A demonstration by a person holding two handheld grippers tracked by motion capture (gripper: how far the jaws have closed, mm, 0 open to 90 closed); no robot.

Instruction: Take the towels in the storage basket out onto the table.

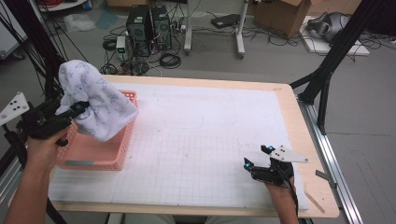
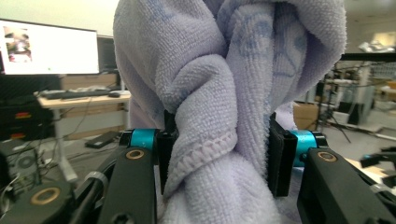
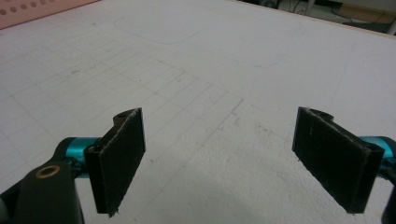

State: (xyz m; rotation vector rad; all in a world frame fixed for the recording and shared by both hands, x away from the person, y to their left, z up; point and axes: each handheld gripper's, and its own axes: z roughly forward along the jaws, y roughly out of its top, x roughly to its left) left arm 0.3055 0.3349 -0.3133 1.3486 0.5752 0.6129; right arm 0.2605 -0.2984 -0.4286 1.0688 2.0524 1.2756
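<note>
Towel (image 2: 219, 116) clamped between left claw (image 2: 223, 156).

We see a pale lavender towel (image 1: 95, 100) with a faint blue print, bunched and twisted into a thick fold. It hangs in the air above the left end of the pink basket (image 1: 122, 148), its lower folds drooping toward the basket's inside. Close up, the towel (image 2: 219, 107) shows fluffy terry loops and a stitched hem.
</note>
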